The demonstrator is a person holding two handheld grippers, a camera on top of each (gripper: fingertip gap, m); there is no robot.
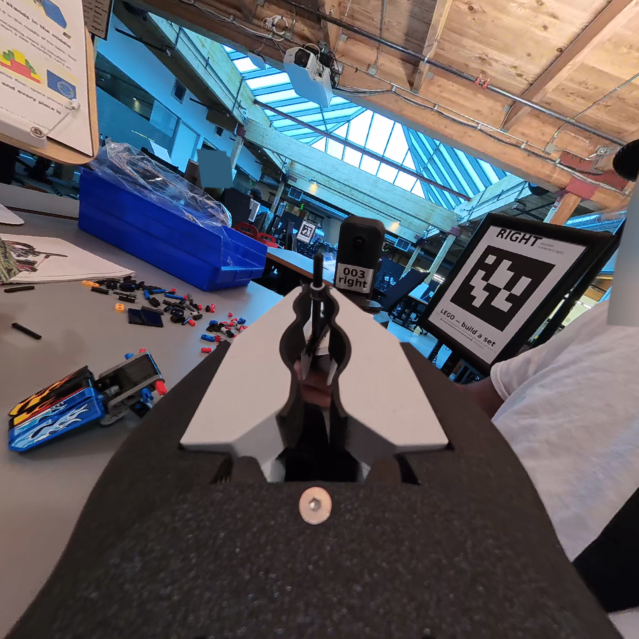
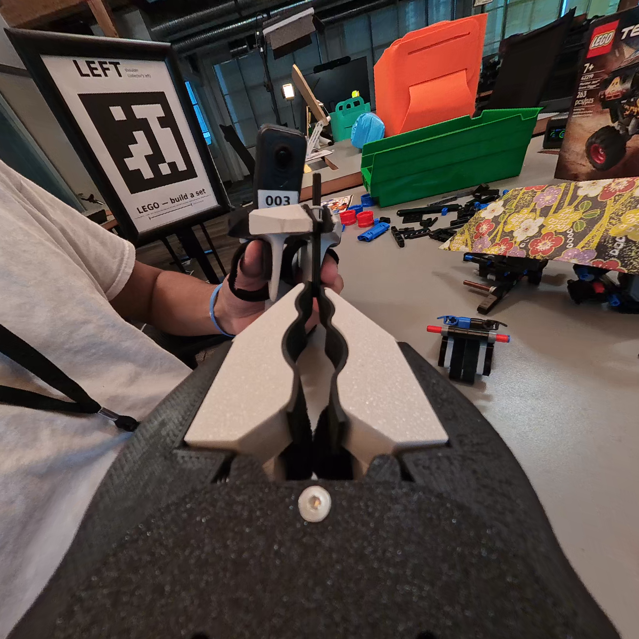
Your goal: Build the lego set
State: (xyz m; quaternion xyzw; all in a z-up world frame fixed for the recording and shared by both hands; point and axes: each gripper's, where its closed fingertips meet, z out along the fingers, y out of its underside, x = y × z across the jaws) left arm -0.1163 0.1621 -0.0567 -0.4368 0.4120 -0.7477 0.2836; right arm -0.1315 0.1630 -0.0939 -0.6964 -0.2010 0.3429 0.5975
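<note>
Lego axle (image 2: pixel 316 242), long, thin and black, stands upright between my two tongs, held above the worktop (image 2: pixel 518 432). My right tongs (image 2: pixel 314 294) pinch its lower end; my left tongs (image 2: pixel 320 216) are closed on it higher up, where a small pale ring sits. Near to the right stands a small black subassembly (image 2: pixel 466 349). Farther off lie loose parts (image 2: pixel 432 221) before a green bin (image 2: pixel 449 162).

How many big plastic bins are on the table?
2. A blue bin sits behind the loose pieces in the left wrist view; a green bin sits behind black pieces in the right wrist view. Others may be hidden.
</note>
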